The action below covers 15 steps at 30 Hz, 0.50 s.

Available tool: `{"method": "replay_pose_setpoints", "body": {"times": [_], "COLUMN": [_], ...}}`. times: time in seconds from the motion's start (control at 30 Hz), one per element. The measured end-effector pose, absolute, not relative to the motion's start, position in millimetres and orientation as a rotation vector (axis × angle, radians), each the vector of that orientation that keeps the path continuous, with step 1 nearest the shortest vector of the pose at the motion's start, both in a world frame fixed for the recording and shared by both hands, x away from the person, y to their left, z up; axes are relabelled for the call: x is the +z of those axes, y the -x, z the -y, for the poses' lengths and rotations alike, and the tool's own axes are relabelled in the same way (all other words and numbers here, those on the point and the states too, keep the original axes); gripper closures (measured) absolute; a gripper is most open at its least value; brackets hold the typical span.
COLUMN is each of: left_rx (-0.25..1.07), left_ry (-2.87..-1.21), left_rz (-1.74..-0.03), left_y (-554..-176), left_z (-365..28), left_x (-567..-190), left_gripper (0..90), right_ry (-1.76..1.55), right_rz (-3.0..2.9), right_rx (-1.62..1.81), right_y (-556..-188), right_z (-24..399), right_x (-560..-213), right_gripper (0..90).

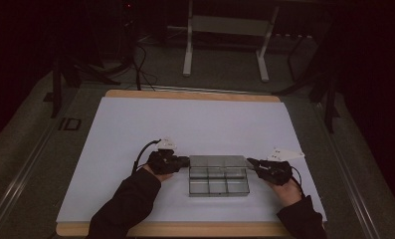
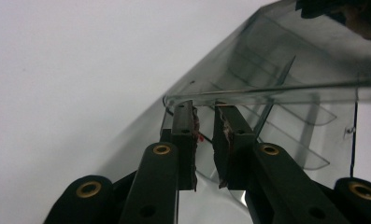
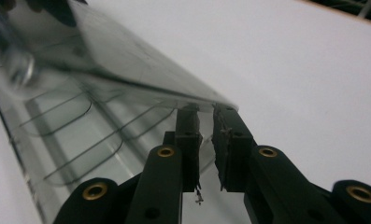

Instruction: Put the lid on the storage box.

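Note:
A clear plastic compartment box [image 1: 218,185] lies on the white sheet near the front of the table. Its transparent lid [image 1: 217,161] is tilted up from the far side. My left gripper [image 1: 184,162] meets the lid's left corner. In the left gripper view the jaws stand close together with a thin gap, and the fingertips [image 2: 183,108] sit just under the lid edge [image 2: 267,91]. My right gripper [image 1: 251,163] is at the lid's right corner in the same way, its fingertips [image 3: 188,113] under the lid's rim [image 3: 141,86]. Nothing lies between either pair of jaws.
The white sheet [image 1: 185,124] covers a wooden tabletop [image 1: 185,93]. The box dividers [image 3: 80,135] show through the plastic, and its compartments look empty. Beyond the table stand a white metal frame [image 1: 225,30] and dark stands with cables [image 1: 140,59] on the floor.

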<state>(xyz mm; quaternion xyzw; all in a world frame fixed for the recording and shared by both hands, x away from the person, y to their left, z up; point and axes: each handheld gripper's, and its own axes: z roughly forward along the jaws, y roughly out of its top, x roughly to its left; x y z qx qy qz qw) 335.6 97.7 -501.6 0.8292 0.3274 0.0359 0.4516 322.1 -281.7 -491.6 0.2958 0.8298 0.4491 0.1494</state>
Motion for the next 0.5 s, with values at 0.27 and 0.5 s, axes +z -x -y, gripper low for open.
{"method": "replay_pose_setpoints", "body": {"times": [0.27, 0.5], "left_rx": [0.096, 0.096], "left_ry": [-2.083, -2.091], "left_rz": [-0.822, -0.844], "left_y": [-333.5, -334.7], "left_z": [-97.9, -99.8], "left_x": [-508.4, -513.7], "left_gripper": [74.6, 70.9], "right_ry": [-0.861, -0.883], "right_rz": [-2.426, -2.434], "right_rx": [1.274, 1.253], "right_y": [-317.4, -316.9], "right_z": [283.5, 286.1], "right_x": [-503.8, -509.9], "right_gripper": [80.2, 79.7]}}
